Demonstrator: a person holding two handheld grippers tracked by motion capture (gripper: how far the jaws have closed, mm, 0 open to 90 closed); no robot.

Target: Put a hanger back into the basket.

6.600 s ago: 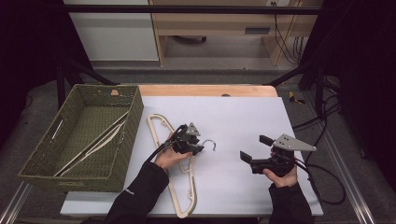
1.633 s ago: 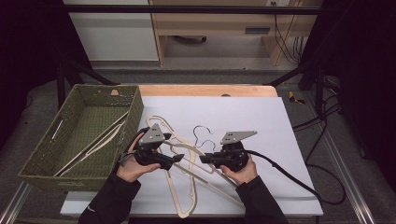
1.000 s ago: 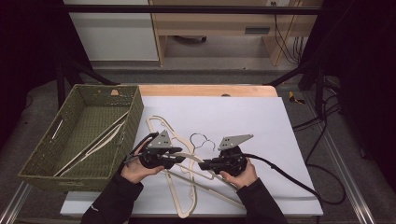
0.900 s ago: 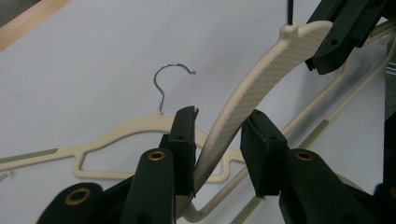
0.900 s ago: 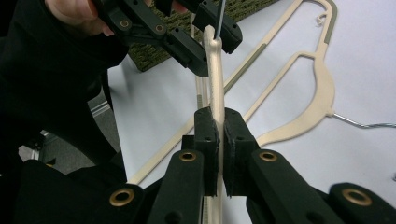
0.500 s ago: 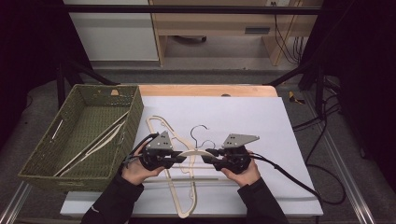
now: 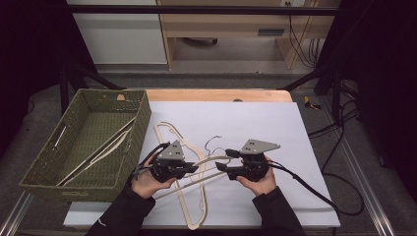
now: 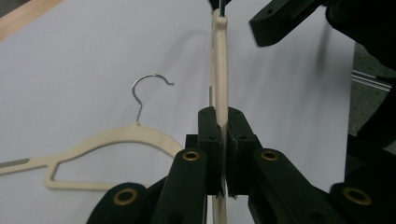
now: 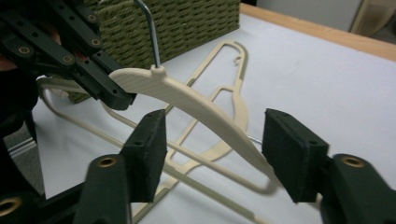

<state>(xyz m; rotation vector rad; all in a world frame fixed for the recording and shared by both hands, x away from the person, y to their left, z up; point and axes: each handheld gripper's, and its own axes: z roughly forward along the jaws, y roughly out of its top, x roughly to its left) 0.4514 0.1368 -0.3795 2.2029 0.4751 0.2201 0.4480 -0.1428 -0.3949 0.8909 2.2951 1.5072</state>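
A cream hanger (image 7: pixel 211 158) with a wire hook hangs just above the white sheet between my two grippers. My left gripper (image 7: pixel 193 168) is shut on one arm of it; in the left gripper view the pads (image 8: pixel 223 135) pinch the hanger (image 8: pixel 219 60) edge-on. My right gripper (image 7: pixel 225 161) has just been opening. Its jaws (image 9: pixel 217 135) stand apart, with the hanger's other arm (image 9: pixel 196 105) between them, touching neither pad. The left gripper (image 9: pixel 107 93) grips the hanger beside the hook.
Other cream hangers (image 7: pixel 169 135) lie on the white sheet (image 7: pixel 275 128) under and in front of my hands; one (image 8: pixel 107 140) is beside the left jaws. A green woven basket (image 7: pixel 49 162) at the left holds more hangers (image 7: pixel 105 147). Cables trail off right.
The left gripper's jaws have closed onto the hanger's arm, and the right gripper's jaws have opened off it. Both hands have stayed nearly in place.
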